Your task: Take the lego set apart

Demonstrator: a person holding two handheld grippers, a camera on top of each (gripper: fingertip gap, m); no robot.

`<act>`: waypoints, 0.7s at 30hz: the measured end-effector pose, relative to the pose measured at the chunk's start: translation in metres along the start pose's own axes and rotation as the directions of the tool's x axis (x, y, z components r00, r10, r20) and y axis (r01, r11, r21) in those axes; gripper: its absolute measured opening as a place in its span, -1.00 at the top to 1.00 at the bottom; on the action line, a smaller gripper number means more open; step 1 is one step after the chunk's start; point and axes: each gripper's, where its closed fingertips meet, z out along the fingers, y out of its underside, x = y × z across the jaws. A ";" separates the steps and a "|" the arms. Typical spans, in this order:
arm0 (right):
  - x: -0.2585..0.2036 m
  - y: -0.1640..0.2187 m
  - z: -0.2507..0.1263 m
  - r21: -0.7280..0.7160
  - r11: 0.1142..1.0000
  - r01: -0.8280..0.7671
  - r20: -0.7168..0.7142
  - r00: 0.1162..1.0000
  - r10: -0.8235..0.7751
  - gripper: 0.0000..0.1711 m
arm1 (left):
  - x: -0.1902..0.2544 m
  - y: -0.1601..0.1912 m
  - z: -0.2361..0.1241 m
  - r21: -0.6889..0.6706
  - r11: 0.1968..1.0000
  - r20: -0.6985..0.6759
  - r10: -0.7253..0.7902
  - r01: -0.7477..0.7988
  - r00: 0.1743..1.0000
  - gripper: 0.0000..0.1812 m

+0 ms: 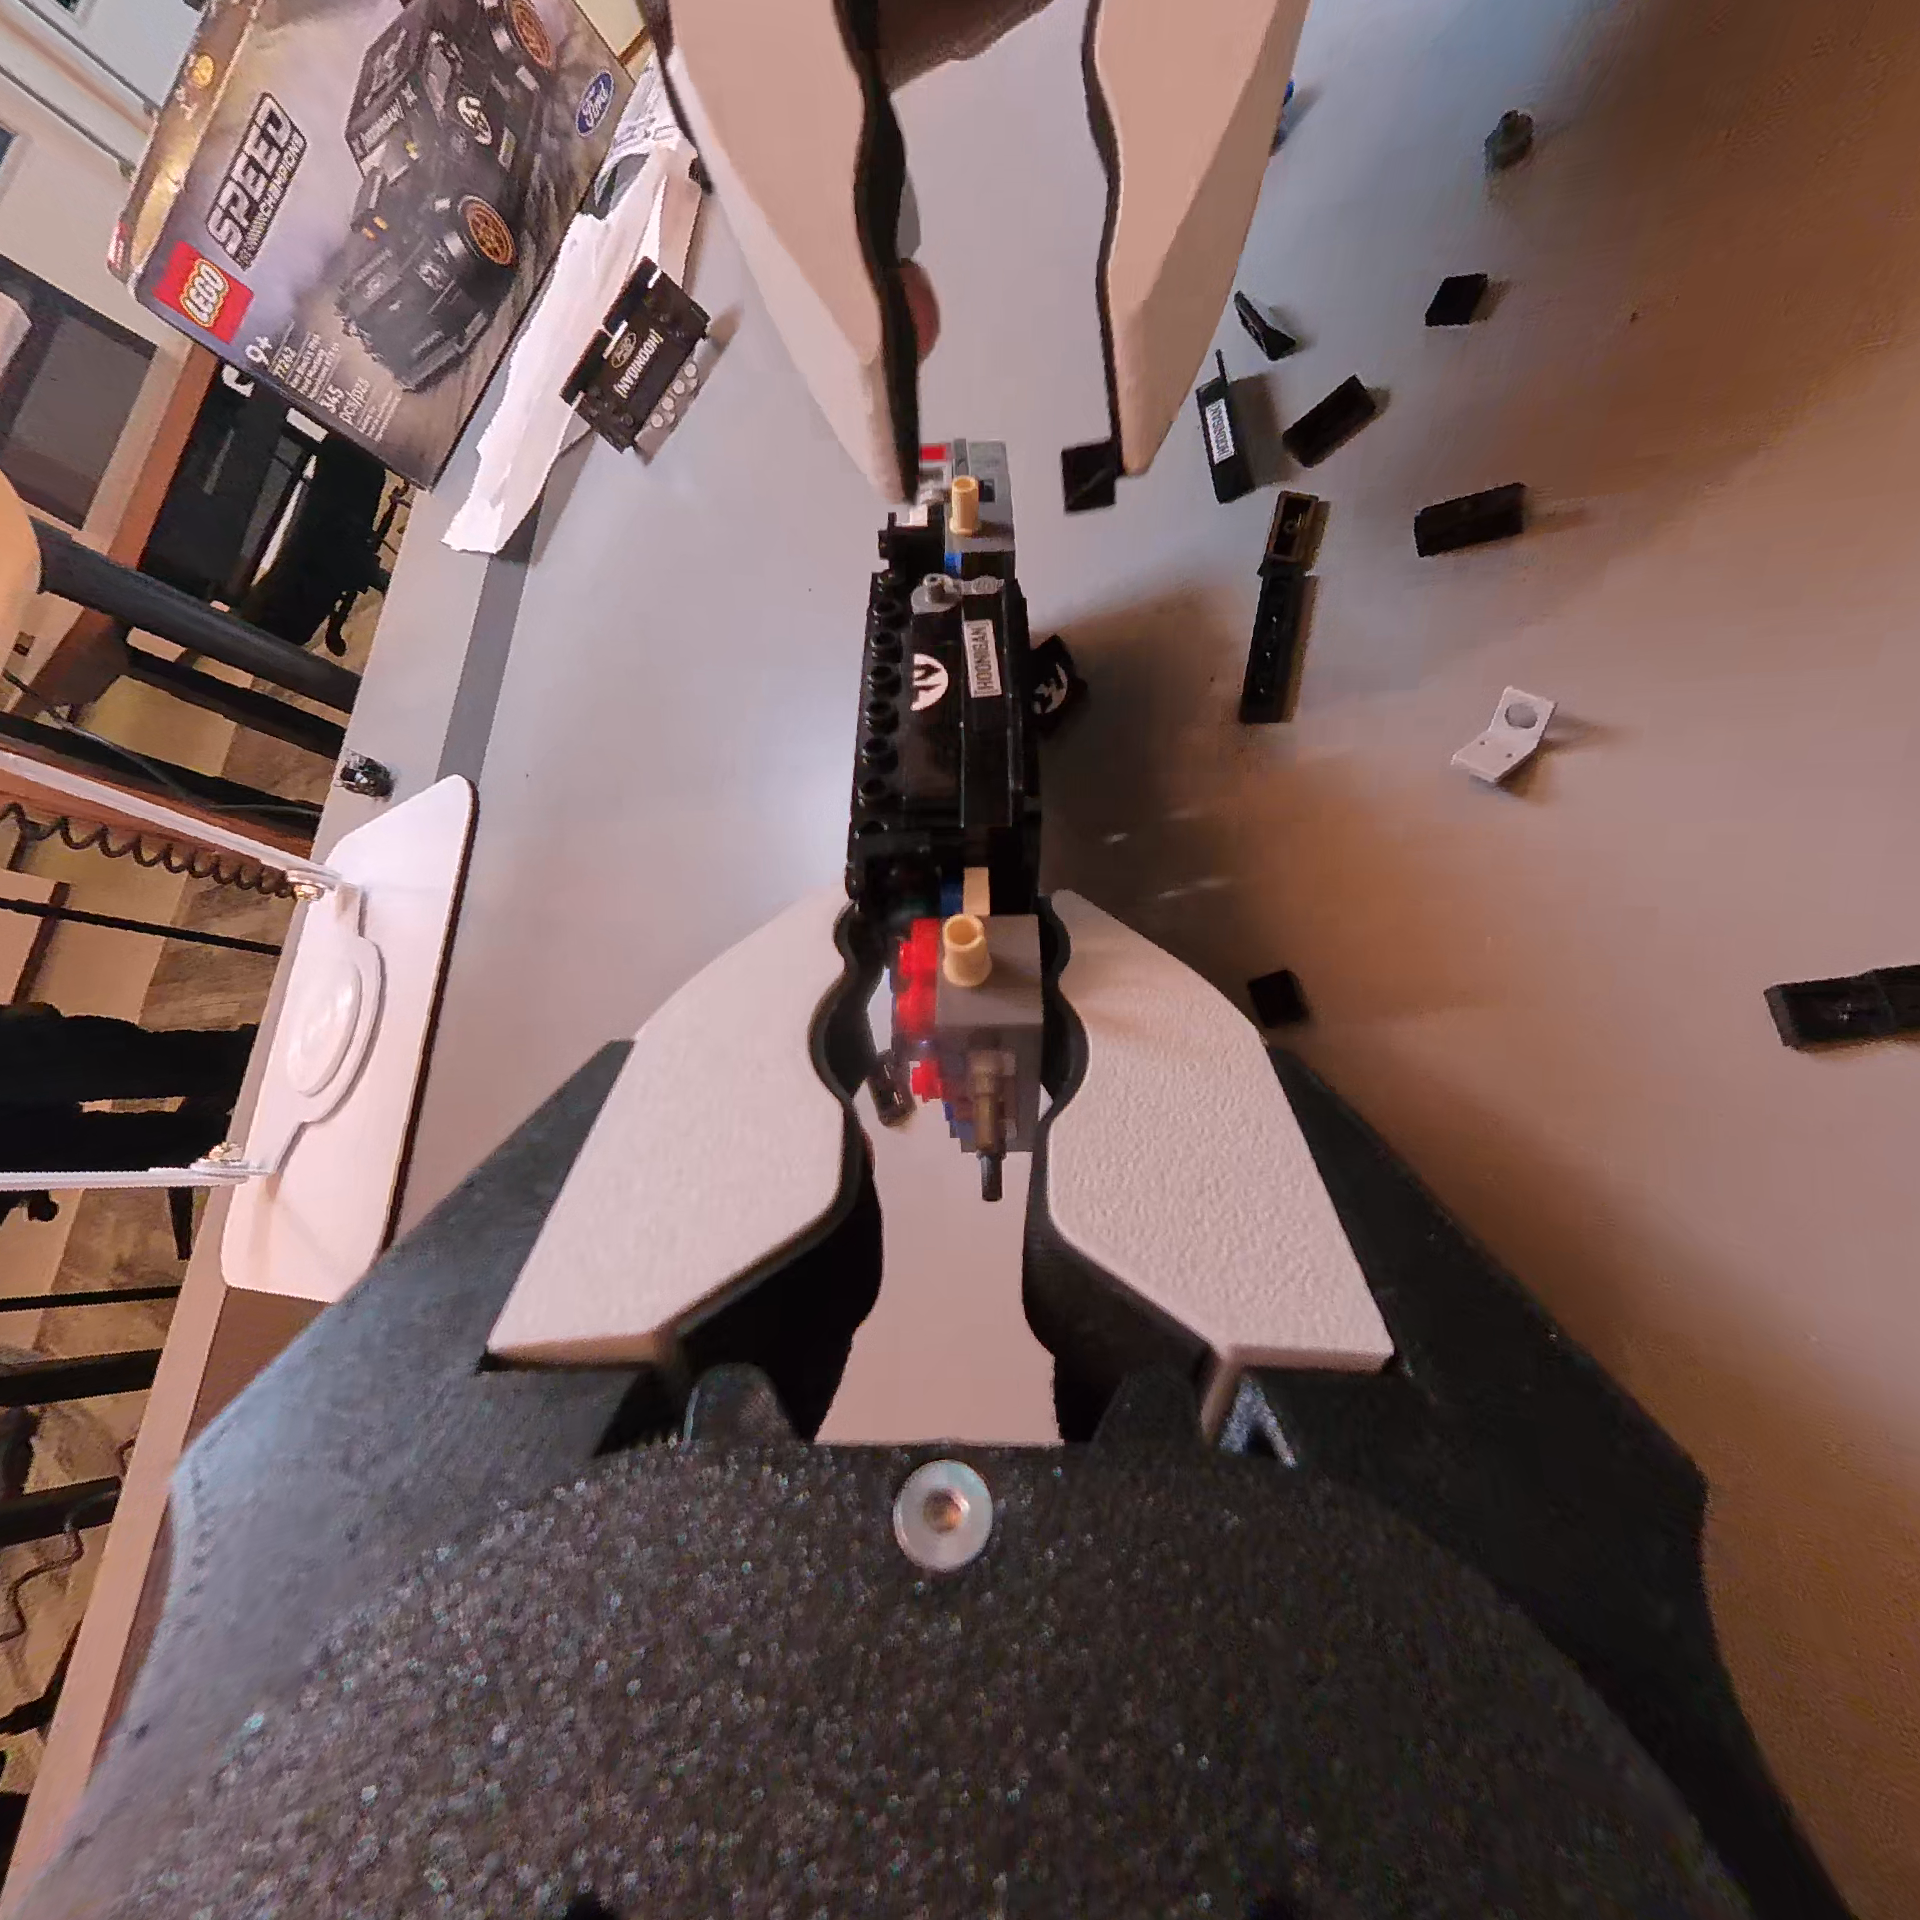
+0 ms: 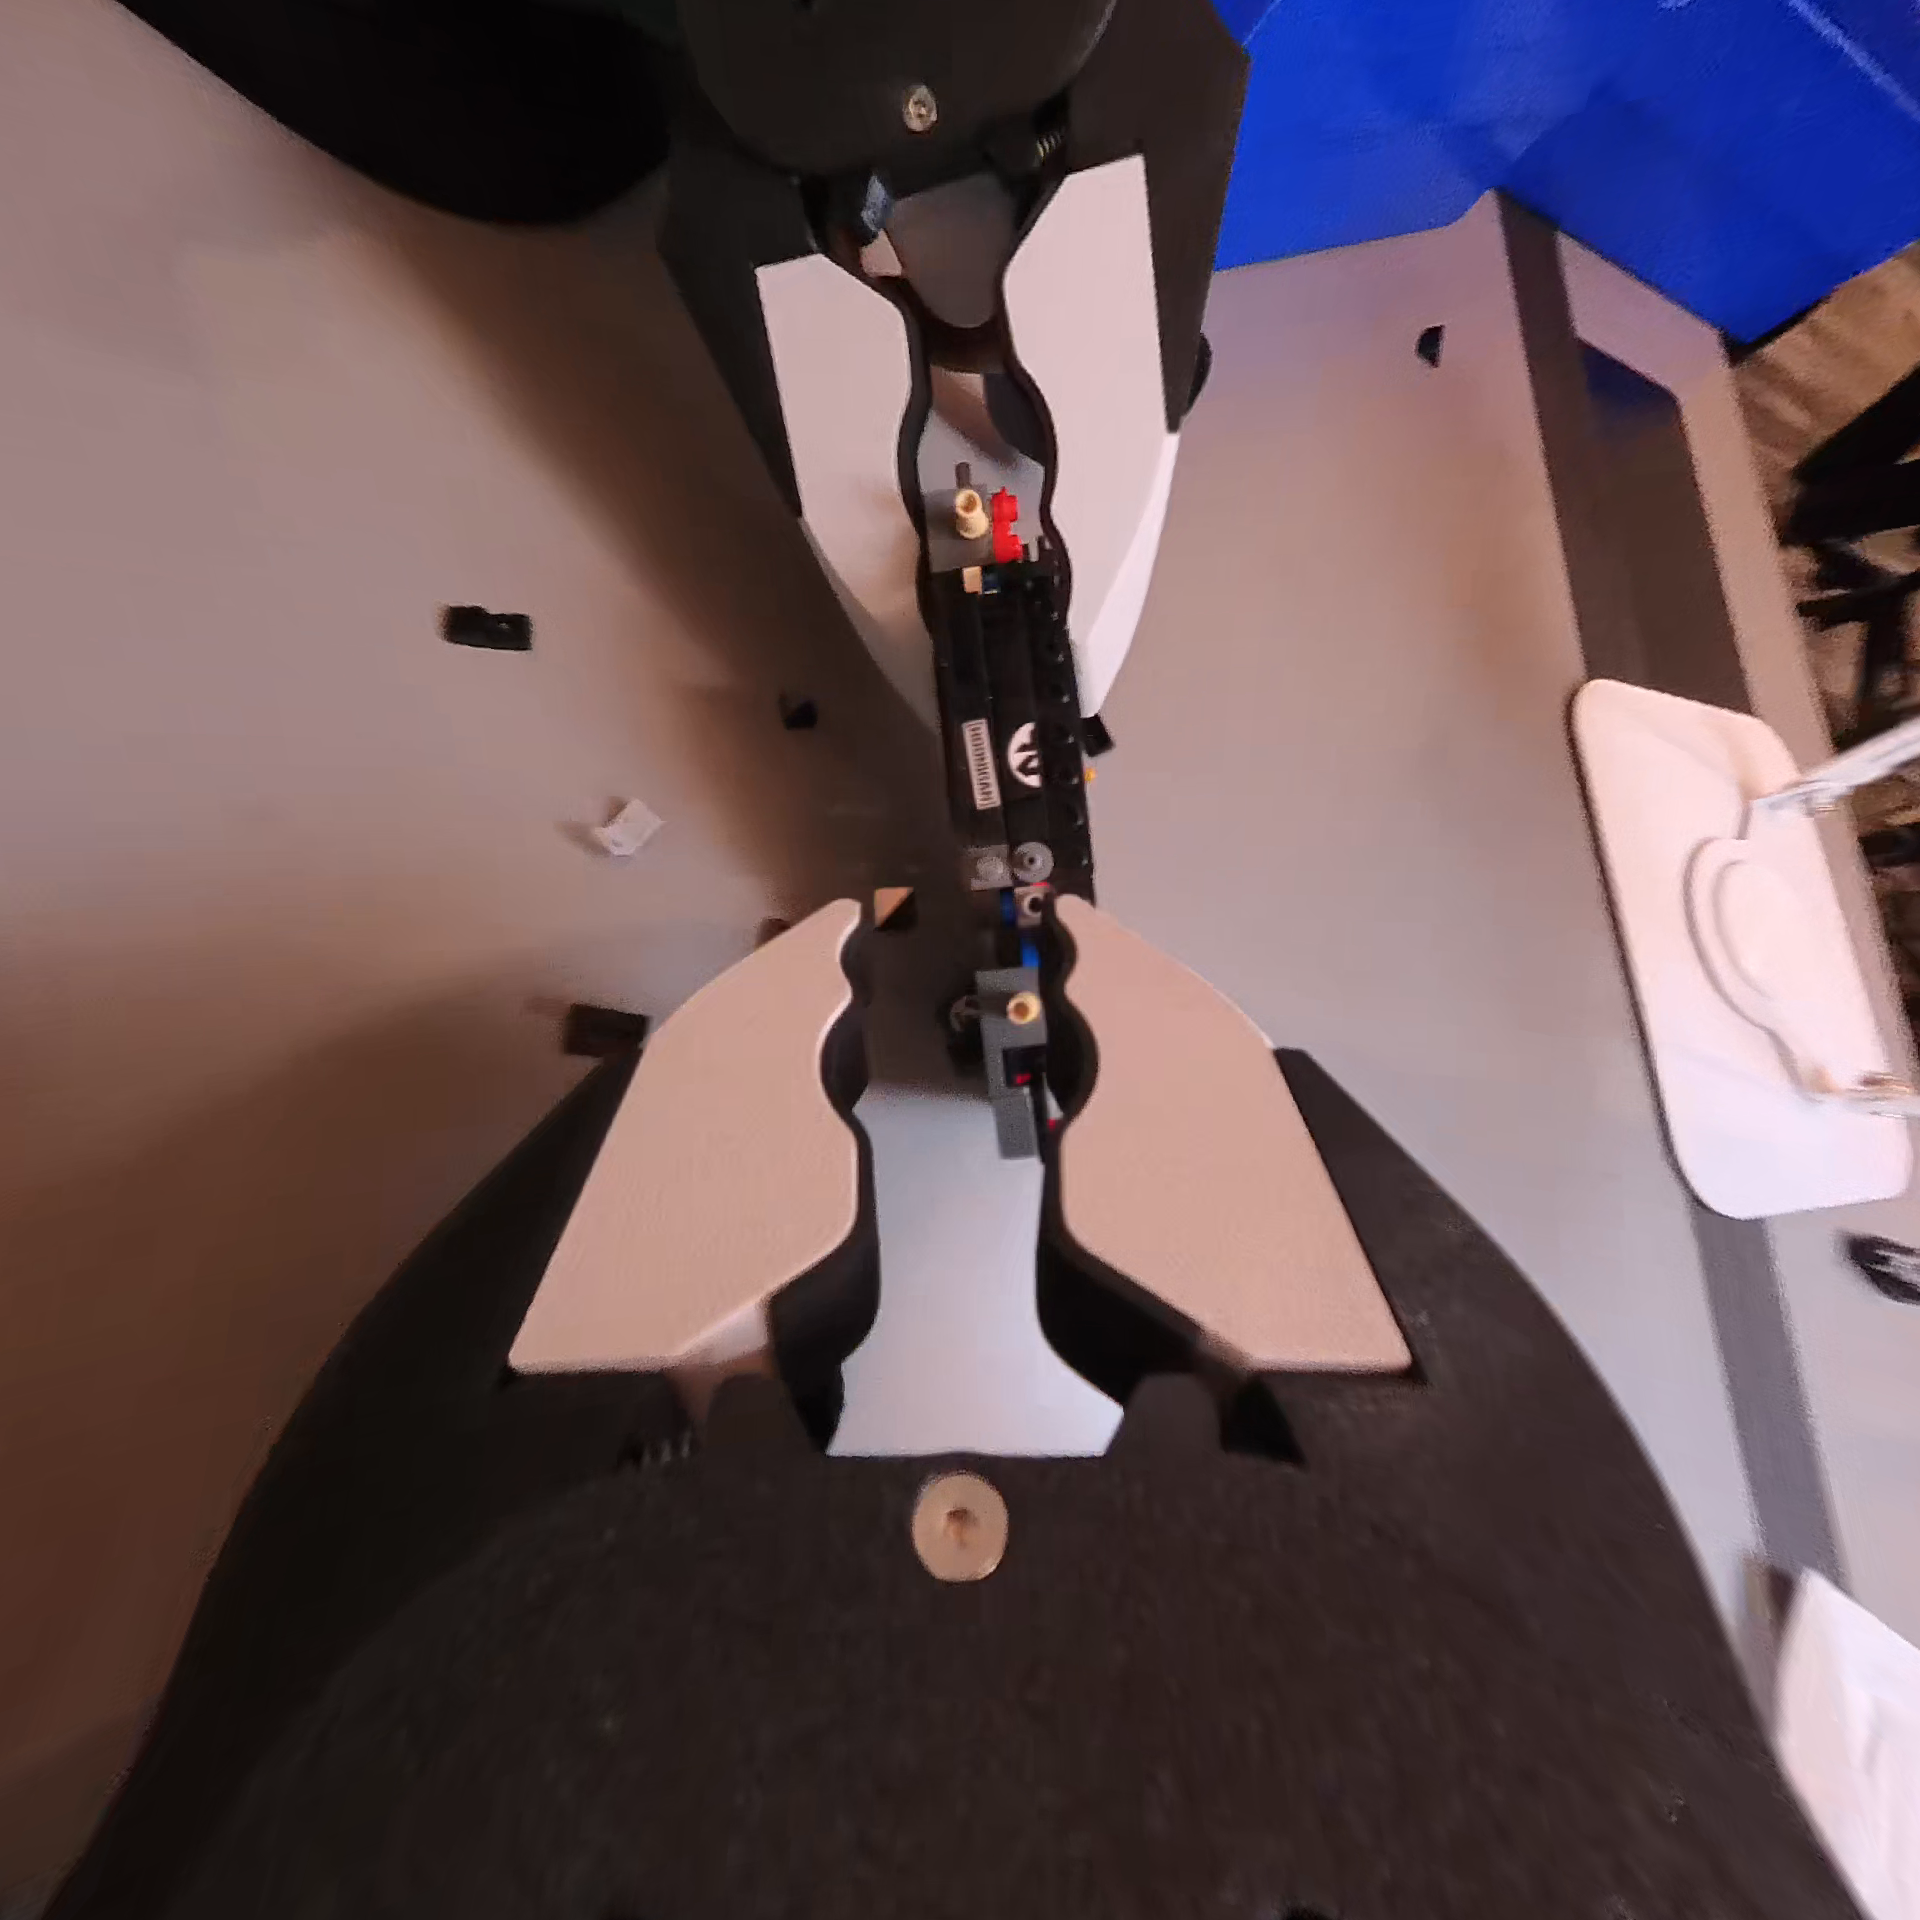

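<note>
The black lego car chassis [image 1: 951,707] lies lengthwise on the grey table [image 1: 644,727], with a grey block, a tan pin and red pieces at each end. My left gripper [image 1: 951,925] is shut on its near end. My right gripper [image 1: 1013,473] comes in from the far side, open, with its fingers on either side of the other end. In the right wrist view the chassis [image 2: 1023,727] runs away from me. My right gripper [image 2: 956,914] is open, with the grey end block against the right finger and a gap on the left. The left gripper [image 2: 1008,696] holds the far end.
Several loose black pieces [image 1: 1470,517] and a small white part [image 1: 1507,743] lie scattered to the right. The lego box [image 1: 343,208], a black panel [image 1: 634,358] on white paper and a white pad [image 1: 353,1029] sit along the table's left edge. A blue object [image 2: 1558,135] stands beyond. Spacing between my two grippers at the tips: around 7 cm.
</note>
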 end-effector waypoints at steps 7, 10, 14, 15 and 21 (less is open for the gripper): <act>0.014 0.001 0.017 -0.099 0.987 0.130 -0.173 0.974 -0.146 0.37 | 0.004 -0.003 0.001 0.009 0.998 -0.038 -0.067 0.067 0.997 0.68; 0.018 -0.002 0.016 -0.038 0.997 0.061 -0.175 0.982 -0.067 0.32 | 0.005 -0.003 0.001 0.005 0.998 -0.039 -0.058 0.058 0.998 0.68; 0.029 -0.014 -0.001 0.107 0.992 -0.068 -0.151 0.985 0.084 0.36 | 0.005 0.001 0.002 -0.011 0.999 -0.037 -0.047 0.046 0.998 0.68; 0.031 -0.018 -0.005 0.140 0.986 -0.090 -0.139 0.984 0.109 0.38 | 0.006 0.002 0.002 -0.015 0.999 -0.039 -0.048 0.048 0.998 0.68; 0.014 -0.025 0.002 0.119 0.993 0.019 -0.129 0.992 -0.003 0.63 | 0.006 0.002 0.004 -0.026 0.997 -0.045 -0.072 0.070 0.996 0.69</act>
